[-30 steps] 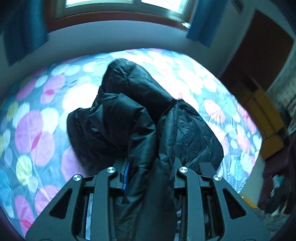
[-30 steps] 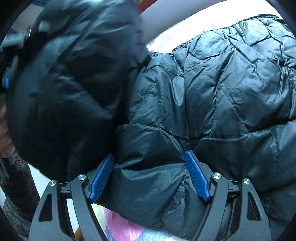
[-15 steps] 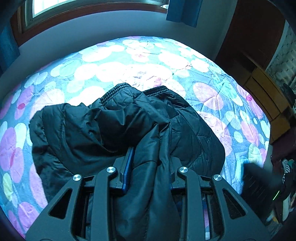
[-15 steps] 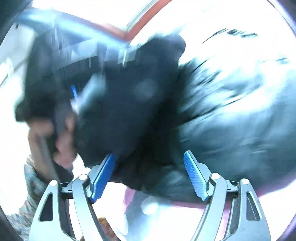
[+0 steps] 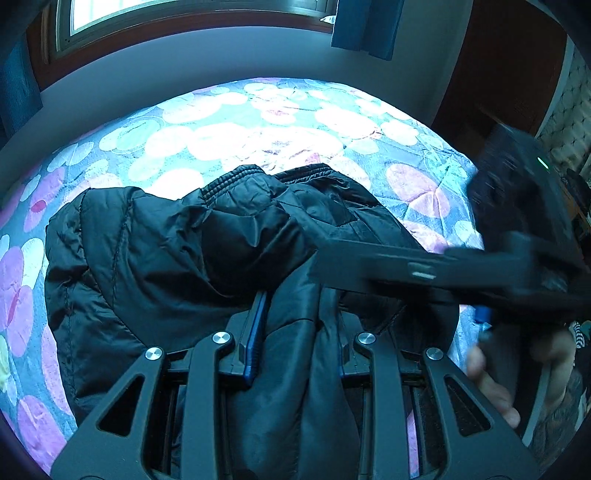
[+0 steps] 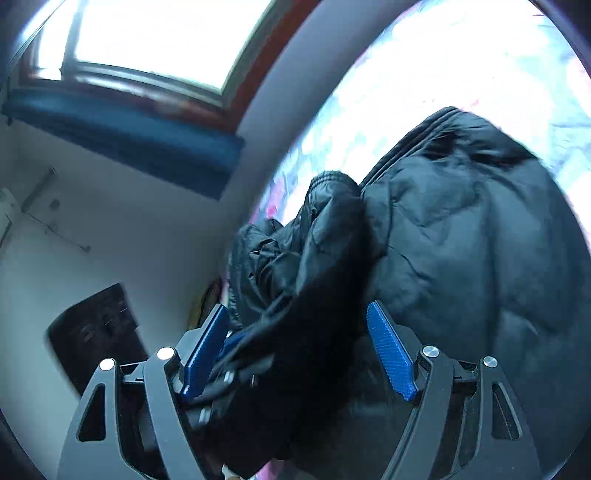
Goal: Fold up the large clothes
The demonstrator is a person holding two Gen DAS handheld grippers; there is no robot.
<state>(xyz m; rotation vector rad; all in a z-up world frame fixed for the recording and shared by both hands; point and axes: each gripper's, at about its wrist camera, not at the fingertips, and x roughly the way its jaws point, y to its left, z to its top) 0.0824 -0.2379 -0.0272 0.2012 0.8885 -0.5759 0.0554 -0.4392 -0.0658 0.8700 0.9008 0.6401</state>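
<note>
Black puffer jacket (image 5: 155, 254) lay crumpled across the near half of the bed's circle-patterned sheet (image 5: 258, 122), its ribbed cuffs toward the far side. One fold ran back into the left gripper (image 5: 299, 332) — jaws clamped on that bunched fabric. At right, the right gripper (image 6: 299, 347) stood with blue pads wide apart — jacket cloth lay between them, unpinched. A hand (image 5: 495, 384) showed beneath its blurred body.

A floral bedspread (image 5: 229, 140) lies below a window (image 5: 184, 14) with blue curtains (image 5: 364, 31).
</note>
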